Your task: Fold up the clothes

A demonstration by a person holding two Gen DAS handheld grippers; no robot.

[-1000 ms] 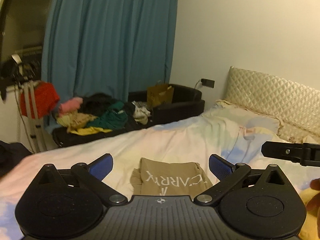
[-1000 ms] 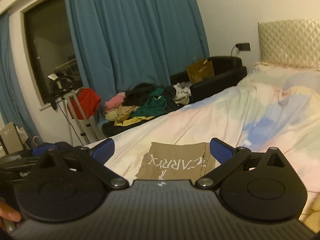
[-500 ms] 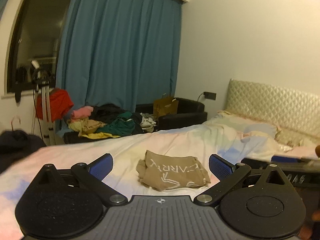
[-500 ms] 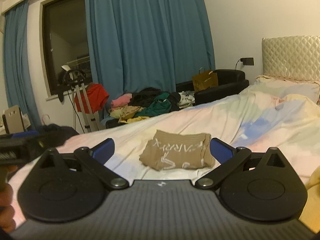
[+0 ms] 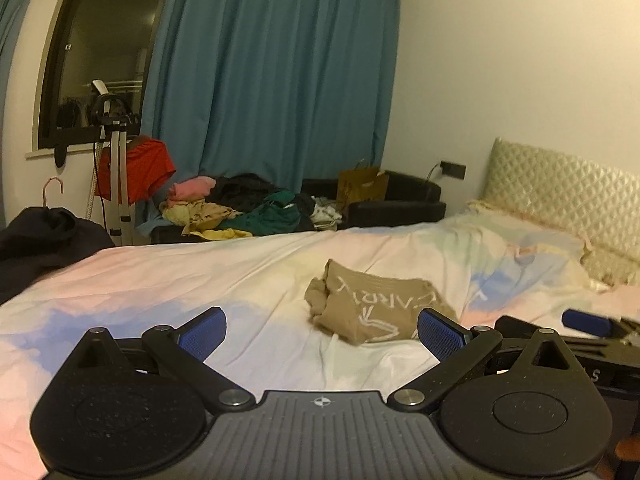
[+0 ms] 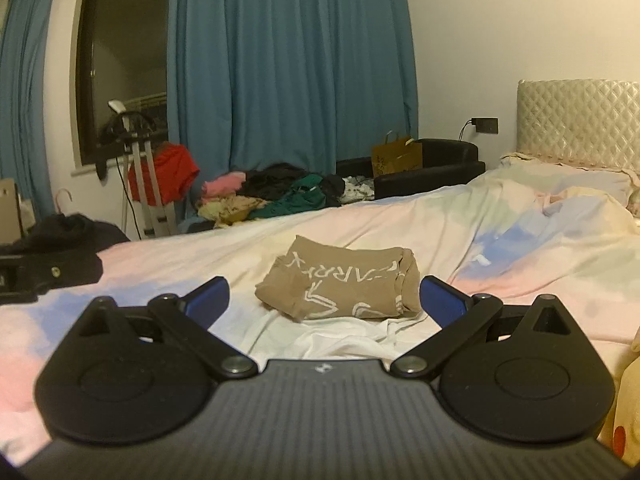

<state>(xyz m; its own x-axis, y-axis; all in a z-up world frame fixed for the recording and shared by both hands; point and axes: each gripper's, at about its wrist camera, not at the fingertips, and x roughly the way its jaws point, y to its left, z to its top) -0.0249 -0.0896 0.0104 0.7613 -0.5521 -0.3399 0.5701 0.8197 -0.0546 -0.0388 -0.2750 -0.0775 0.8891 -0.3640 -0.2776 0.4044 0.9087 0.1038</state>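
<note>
Both hand-held grippers have drawn back and up from the folded tan T-shirt with white lettering [image 5: 376, 308] over the last second: it filled the gap between the blue pads before, and now it lies further off on the bed, with more sheet showing in front of it.

From the left wrist view, the left hand-held gripper [image 5: 320, 330] hangs above the pastel pink, blue and white bed sheet [image 5: 200, 276] with its jaws spread wide and nothing between them. The shirt sits at about 1 o'clock from it, its near edge just behind the right blue pad. At 3 o'clock the right hand-held gripper [image 5: 588, 324] shows as a dark body with a blue pad, blurred, so its detail there is hard to read.

From the right wrist view, the right hand-held gripper [image 6: 324, 298] is likewise wide open and empty. The shirt [image 6: 340, 288] lies at 12 o'clock, centred between the pads but apart from them, resting flat on the sheet [image 6: 520, 248] as a compact rectangle. A black part of the left hand-held gripper [image 6: 48, 276] appears at 9 o'clock.

Beyond the bed, at 11 o'clock, a heap of unfolded mixed-colour clothes [image 6: 276, 196] lies on a black couch below the teal curtain [image 6: 288, 72].
</note>
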